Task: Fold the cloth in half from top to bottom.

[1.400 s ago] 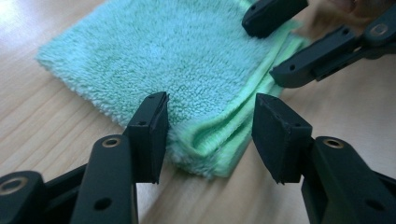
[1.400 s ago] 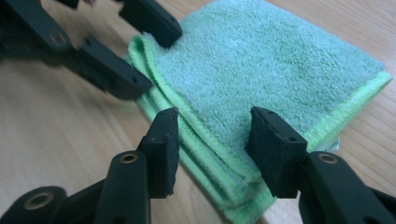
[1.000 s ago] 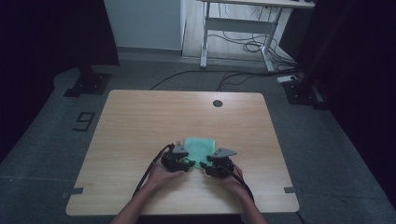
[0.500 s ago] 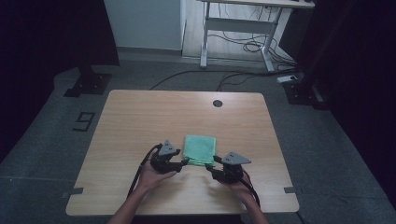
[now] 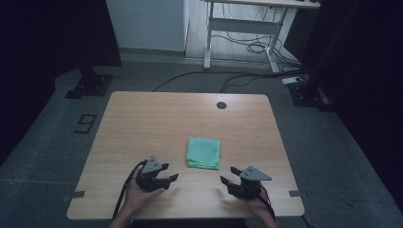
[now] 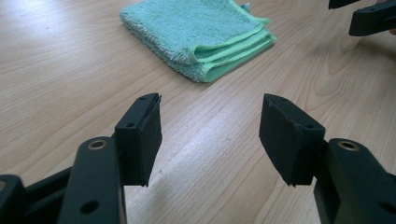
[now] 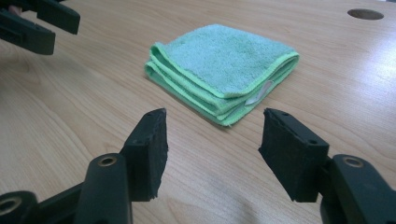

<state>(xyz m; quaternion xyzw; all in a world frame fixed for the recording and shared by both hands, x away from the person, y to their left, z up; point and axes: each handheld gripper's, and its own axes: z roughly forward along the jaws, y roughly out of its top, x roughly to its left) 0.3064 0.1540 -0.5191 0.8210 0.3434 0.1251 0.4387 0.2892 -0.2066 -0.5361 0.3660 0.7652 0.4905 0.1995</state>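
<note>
A green towel point(image 5: 203, 153), folded into a small square, lies flat on the wooden table point(image 5: 142, 123) near its middle front. My left gripper point(image 5: 172, 179) sits to the towel's front left, and my right gripper point(image 5: 227, 179) to its front right. Both are apart from the towel. In the left gripper view the left gripper point(image 6: 210, 126) is open above bare wood, with the towel point(image 6: 196, 37) ahead. In the right gripper view the right gripper point(image 7: 212, 140) is open too, short of the towel point(image 7: 224, 65). Both pairs of jaws have just been opening, with nothing between them.
A round cable hole point(image 5: 221, 105) lies in the table's far half. The table's front edge is just behind both hands. Beyond the table, on the floor, stand a white desk frame point(image 5: 242, 28), loose cables and dark stand bases.
Both grippers have drawn back from the towel's near edge toward the front of the table and apart from each other, jaws wider. The towel stays flat in place.
</note>
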